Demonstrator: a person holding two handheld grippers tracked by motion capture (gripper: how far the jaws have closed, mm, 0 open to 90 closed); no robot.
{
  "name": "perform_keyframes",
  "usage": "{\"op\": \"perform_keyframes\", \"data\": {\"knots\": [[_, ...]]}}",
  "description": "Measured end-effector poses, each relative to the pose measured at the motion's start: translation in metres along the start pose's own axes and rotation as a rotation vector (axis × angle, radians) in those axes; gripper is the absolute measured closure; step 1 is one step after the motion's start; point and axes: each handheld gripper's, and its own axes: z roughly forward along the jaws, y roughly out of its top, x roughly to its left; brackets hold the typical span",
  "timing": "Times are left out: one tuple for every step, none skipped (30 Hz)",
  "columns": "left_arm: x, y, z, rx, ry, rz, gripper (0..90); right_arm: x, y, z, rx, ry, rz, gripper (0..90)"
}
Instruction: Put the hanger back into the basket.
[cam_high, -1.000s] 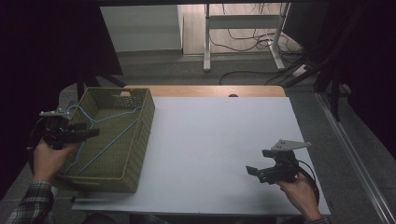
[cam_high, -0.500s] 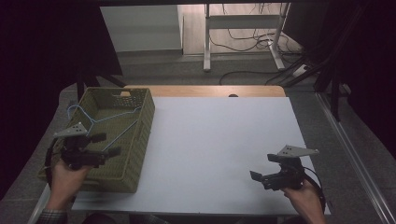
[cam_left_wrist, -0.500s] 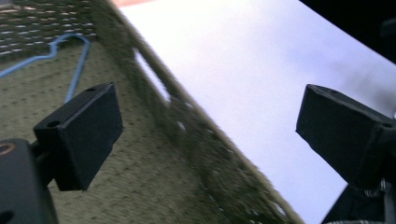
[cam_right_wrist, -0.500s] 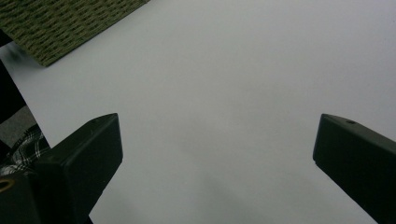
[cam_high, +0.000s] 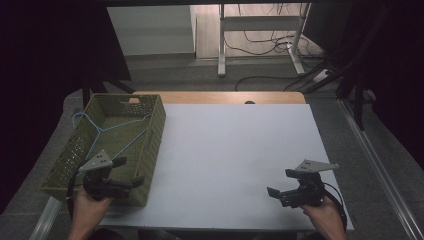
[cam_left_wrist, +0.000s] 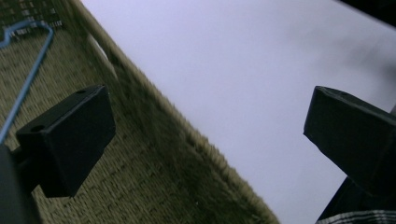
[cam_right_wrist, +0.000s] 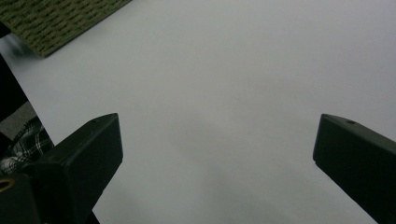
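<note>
Blue wire hanger (cam_high: 107, 131) lies flat inside the olive woven basket (cam_high: 155, 131).

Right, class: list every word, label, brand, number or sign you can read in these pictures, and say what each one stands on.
None: no readable text on the woven basket, the blue hanger inside it, the white table, the left gripper or the right gripper.
</note>
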Motion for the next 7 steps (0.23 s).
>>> {"op": "perform_keyframes", "data": {"knots": [[-0.0010,-0.0018,0.0029,0.016,0.012,0.012,1.9,0.0003,-0.0003,0.0010,0.005,-0.001,-0.002,1.5],[-0.0016,-0.0031,0.0055,0.029,0.014,0.022,2.0,0.0008,-0.0006,0.0018,0.009,-0.003,-0.005,1.5],[-0.0020,-0.0040,0.0072,0.036,0.017,0.030,1.8,0.0011,-0.0007,0.0026,0.012,-0.005,-0.011,1.5],[-0.0020,-0.0044,0.0084,0.040,0.019,0.035,1.6,0.0016,-0.0008,0.0031,0.015,-0.007,-0.015,1.5],[-0.0022,-0.0044,0.0091,0.042,0.017,0.037,1.6,0.0019,-0.0008,0.0035,0.016,-0.007,-0.019,1.5],[-0.0023,-0.0043,0.0091,0.039,0.017,0.040,1.6,0.0020,-0.0007,0.0037,0.019,-0.008,-0.021,1.5],[-0.0025,-0.0039,0.0086,0.037,0.019,0.042,1.6,0.0019,-0.0008,0.0042,0.020,-0.010,-0.025,1.5]]}}
